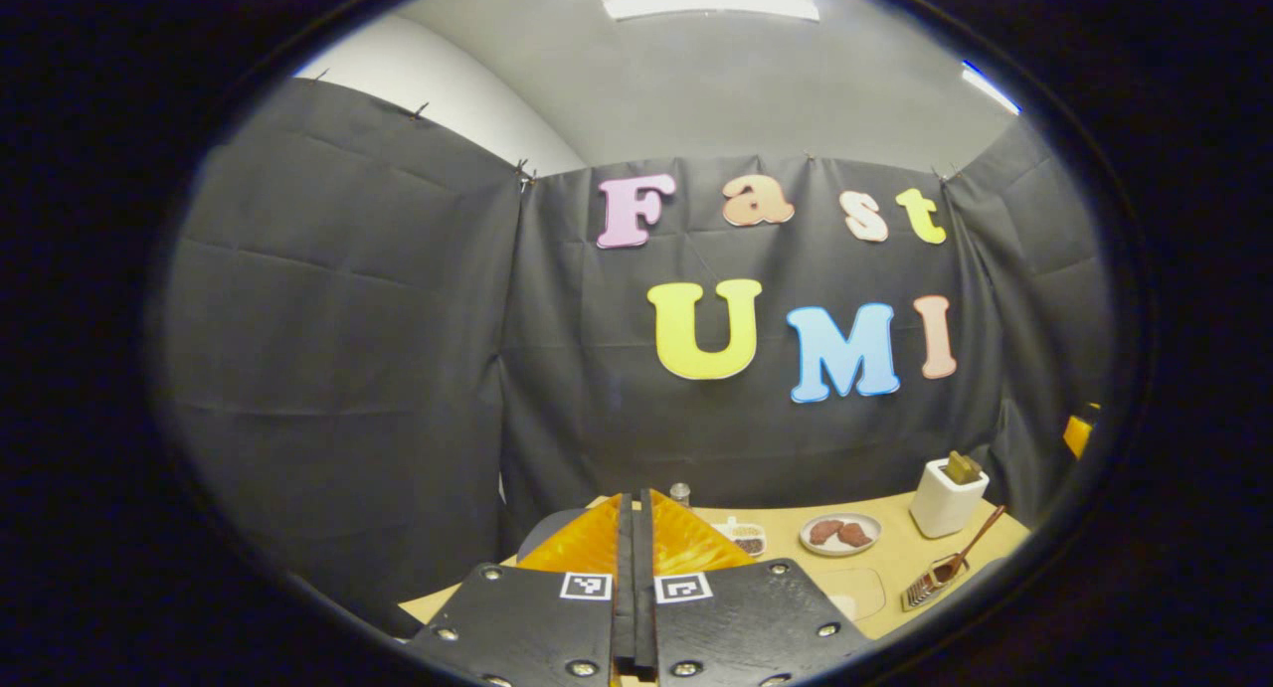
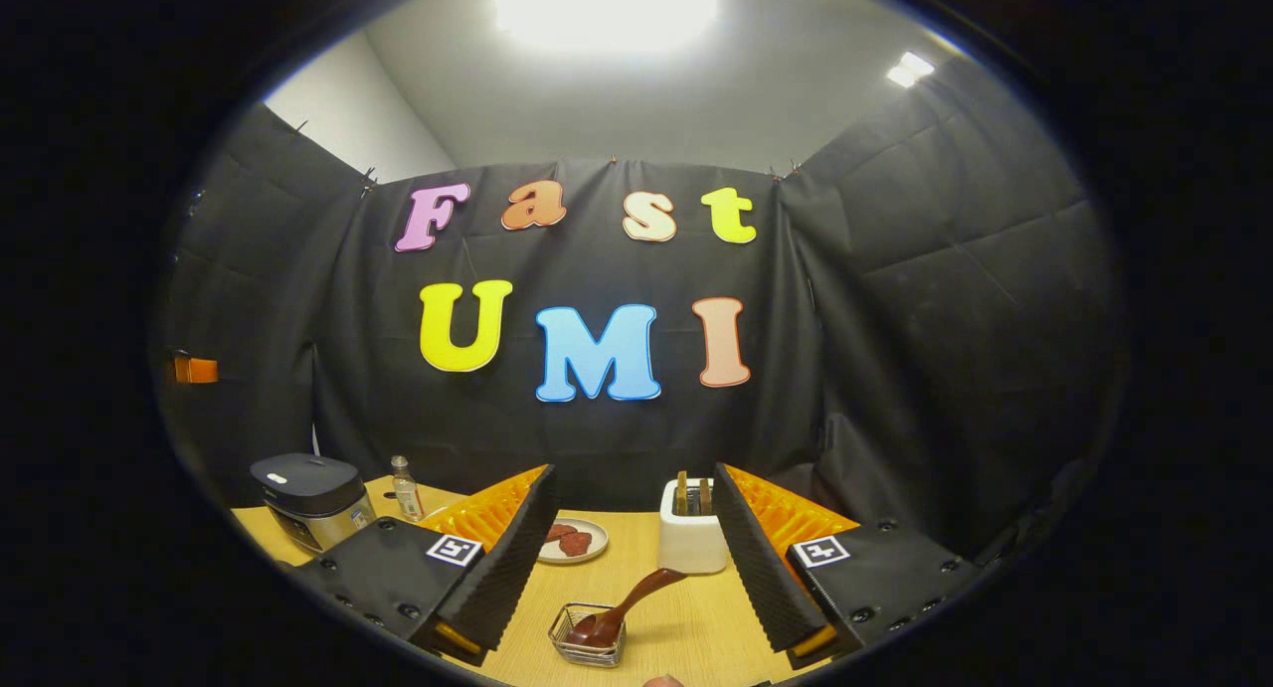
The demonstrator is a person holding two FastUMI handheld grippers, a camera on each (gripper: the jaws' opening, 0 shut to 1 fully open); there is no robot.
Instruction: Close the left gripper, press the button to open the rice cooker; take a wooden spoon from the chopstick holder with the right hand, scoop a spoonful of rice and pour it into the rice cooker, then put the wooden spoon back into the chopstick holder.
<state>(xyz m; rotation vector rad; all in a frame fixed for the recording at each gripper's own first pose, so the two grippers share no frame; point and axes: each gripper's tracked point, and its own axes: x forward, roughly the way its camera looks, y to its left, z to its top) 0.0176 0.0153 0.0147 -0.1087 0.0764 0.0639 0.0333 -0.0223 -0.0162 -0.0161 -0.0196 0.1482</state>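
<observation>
In the left gripper view my left gripper (image 1: 636, 498) is shut, its two fingers pressed flat together with nothing between them, above the table's left part. A dark rounded shape (image 1: 552, 530) peeks out behind its left finger; I cannot tell what it is. The right gripper view has the rice cooker (image 2: 313, 503), dark lid down, at the table's far left. My right gripper (image 2: 634, 478) stands open and empty, facing the white chopstick holder (image 2: 693, 540). A wooden spoon (image 2: 627, 602) lies with its bowl in a small wire basket (image 2: 587, 639), handle leaning toward the holder.
A plate with brown pieces (image 2: 575, 540) sits between cooker and holder, and a small bottle (image 2: 404, 488) stands beside the cooker. The left gripper view also has the plate (image 1: 840, 533), the holder (image 1: 947, 500), the basket (image 1: 930, 583) and a small container (image 1: 746, 538) on the wooden table (image 1: 885, 558).
</observation>
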